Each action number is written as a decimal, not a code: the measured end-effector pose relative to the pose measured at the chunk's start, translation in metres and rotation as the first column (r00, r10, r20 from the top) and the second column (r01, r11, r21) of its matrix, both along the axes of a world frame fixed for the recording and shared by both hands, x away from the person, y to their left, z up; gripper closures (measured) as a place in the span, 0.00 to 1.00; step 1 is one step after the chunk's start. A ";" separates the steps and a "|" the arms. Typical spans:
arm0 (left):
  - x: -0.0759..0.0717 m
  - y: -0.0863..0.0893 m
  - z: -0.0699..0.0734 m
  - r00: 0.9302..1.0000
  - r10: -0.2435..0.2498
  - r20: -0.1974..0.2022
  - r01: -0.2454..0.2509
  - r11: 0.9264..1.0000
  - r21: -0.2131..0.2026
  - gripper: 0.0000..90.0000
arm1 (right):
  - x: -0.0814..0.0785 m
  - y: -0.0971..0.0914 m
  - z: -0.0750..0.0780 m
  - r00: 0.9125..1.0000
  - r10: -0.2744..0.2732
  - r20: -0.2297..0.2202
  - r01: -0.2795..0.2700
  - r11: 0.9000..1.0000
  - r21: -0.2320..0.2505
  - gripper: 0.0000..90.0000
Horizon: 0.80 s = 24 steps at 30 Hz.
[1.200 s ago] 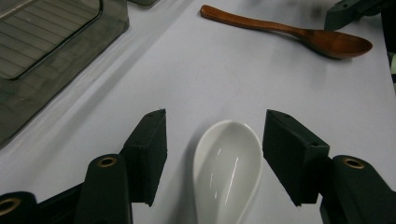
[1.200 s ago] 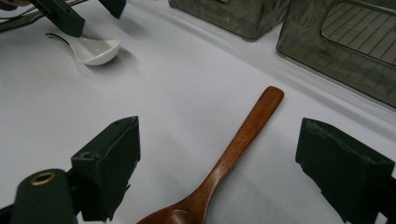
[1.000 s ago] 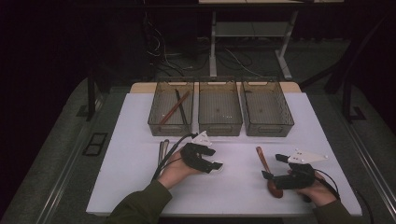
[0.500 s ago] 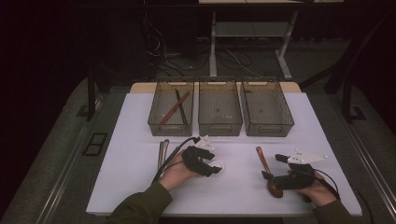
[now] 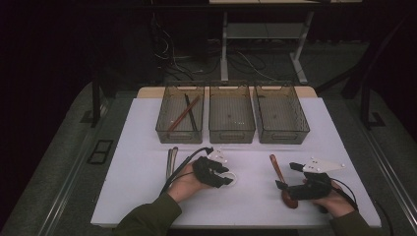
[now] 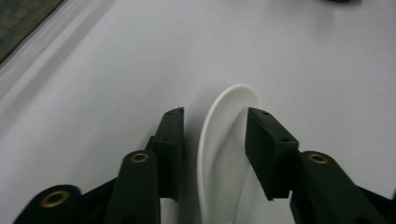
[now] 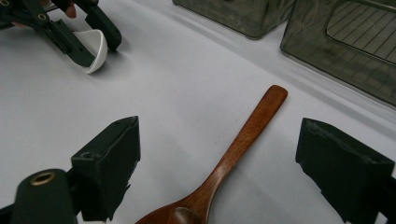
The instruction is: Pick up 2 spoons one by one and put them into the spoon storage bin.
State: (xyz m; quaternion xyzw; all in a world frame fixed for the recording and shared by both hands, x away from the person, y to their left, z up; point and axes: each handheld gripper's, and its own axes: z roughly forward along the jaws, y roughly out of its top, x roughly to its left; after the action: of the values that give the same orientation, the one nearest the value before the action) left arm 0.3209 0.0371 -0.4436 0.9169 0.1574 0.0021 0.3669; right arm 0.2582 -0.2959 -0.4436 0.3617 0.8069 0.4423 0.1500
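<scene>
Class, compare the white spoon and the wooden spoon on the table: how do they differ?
The white spoon is pale and short; the wooden spoon is brown and long-handled. The left gripper brackets the white spoon closely; the right gripper stands wide around the wooden spoon. Both lie on the table.

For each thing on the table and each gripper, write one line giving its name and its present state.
White spoon: lying on the table, between the left gripper's jaws.
Left gripper: jaws just closing, a gap on one side.
Wooden spoon: flat on the table, ungripped.
Right gripper: open wide.
Left bin: holds chopsticks.
</scene>
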 end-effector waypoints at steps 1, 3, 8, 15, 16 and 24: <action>0.000 0.000 0.000 1.000 -0.007 0.000 0.007 1.000 0.002 0.67 | 0.000 0.000 0.000 1.000 0.001 0.000 -0.001 1.000 0.000 0.15; -0.001 0.000 0.000 1.000 -0.017 -0.001 0.017 1.000 0.004 0.71 | 0.000 0.000 0.000 1.000 0.001 0.000 -0.001 1.000 -0.001 0.15; -0.002 0.001 0.003 0.999 -0.031 0.018 0.031 0.999 0.028 0.76 | 0.000 0.000 0.000 1.000 0.002 -0.001 -0.002 1.000 -0.003 0.15; -0.004 0.002 0.005 0.999 -0.031 0.037 0.030 0.999 0.023 0.85 | 0.000 0.000 0.000 1.000 0.003 -0.001 -0.003 1.000 -0.004 0.15; -0.004 0.002 0.006 0.999 -0.034 0.038 0.033 0.999 0.026 0.87 | 0.000 0.000 0.000 1.000 0.004 -0.001 -0.004 1.000 -0.004 0.15; -0.006 0.002 0.008 0.998 -0.047 0.050 0.045 0.999 0.028 0.91 | 0.000 0.001 0.000 1.000 0.005 -0.001 -0.005 1.000 -0.008 0.15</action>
State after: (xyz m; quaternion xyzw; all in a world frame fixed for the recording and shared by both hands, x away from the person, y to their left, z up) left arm 0.3150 0.0393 -0.4353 0.9247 0.1267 0.0191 0.3585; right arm 0.2582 -0.2953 -0.4438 0.3592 0.8095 0.4395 0.1500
